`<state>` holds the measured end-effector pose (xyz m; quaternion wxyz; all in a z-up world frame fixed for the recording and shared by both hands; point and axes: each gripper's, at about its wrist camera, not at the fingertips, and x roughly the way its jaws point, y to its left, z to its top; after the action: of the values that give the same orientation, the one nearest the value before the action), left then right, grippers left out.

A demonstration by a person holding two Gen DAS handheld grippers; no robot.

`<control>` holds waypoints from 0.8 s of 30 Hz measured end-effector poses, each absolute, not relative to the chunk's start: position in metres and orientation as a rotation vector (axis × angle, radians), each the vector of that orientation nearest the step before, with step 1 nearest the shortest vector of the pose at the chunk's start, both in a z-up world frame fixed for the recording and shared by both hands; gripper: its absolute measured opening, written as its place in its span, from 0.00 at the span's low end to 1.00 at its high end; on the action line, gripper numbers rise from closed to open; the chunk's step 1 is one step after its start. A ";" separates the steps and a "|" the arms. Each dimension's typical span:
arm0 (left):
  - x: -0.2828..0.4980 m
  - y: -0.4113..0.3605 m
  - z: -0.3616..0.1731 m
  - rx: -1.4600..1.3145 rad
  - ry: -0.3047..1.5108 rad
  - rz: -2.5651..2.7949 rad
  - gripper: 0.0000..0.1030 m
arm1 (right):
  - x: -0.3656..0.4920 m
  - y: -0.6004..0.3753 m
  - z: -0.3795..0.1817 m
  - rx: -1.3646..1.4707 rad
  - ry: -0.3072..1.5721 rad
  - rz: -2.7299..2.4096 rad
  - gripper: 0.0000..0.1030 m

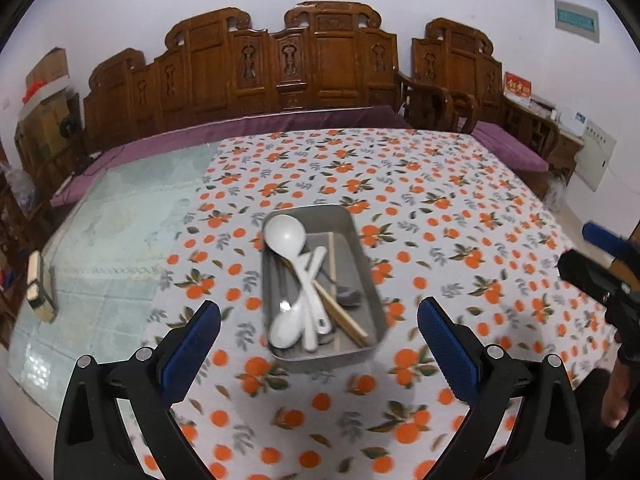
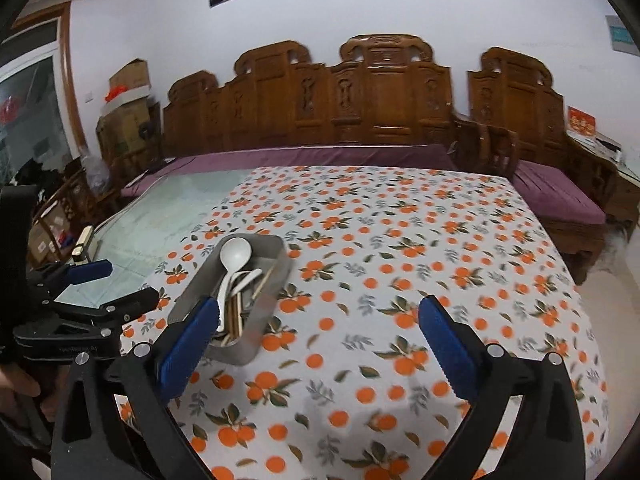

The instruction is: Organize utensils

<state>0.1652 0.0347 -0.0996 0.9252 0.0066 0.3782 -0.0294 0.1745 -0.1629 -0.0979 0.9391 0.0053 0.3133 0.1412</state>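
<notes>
At the far left of the tabletop (image 1: 120, 240), on the bare glass, lies a small block-like object (image 1: 39, 286) that cannot be identified. Next come the left tongs (image 1: 318, 338), spread wide with nothing between the blue pads, hovering above the orange-print cloth (image 1: 440, 200). Straight ahead of them, just beyond the tips, sits the metal tray (image 1: 362, 240); its long axis runs away from the left tongs, roughly in line with them. Inside lie a large white ladle (image 1: 285, 236), a smaller white spoon (image 1: 285, 330), wooden chopsticks (image 1: 340, 308) and a dark-handled piece, all crossing one another. The left tongs look the nearer and squarer to the tray. In the right wrist view the tray (image 2: 272, 304) lies off to the left, partly behind one pad, so the right tongs (image 2: 318, 338) would have to swing leftward. They too stand fully apart, holding and touching nothing.
</notes>
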 end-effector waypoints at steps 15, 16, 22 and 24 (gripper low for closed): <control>0.108 -0.010 -0.054 -0.009 0.675 -0.078 0.92 | 0.112 -0.217 -0.065 0.046 0.559 0.207 0.97; 0.105 -0.012 -0.051 -0.008 0.667 -0.081 0.92 | 0.109 -0.218 -0.061 0.045 0.552 0.203 0.97; 0.085 -0.021 -0.021 0.005 0.601 -0.088 0.92 | 0.091 -0.221 -0.036 0.050 0.500 0.203 0.97; 0.079 -0.022 -0.012 -0.002 0.581 -0.095 0.92 | 0.084 -0.221 -0.026 0.041 0.473 0.203 0.97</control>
<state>0.0786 -0.0220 -0.0123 0.9570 -0.0012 0.2864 -0.0467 0.0841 -0.2207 -0.0262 0.9668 0.0203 0.2340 0.1003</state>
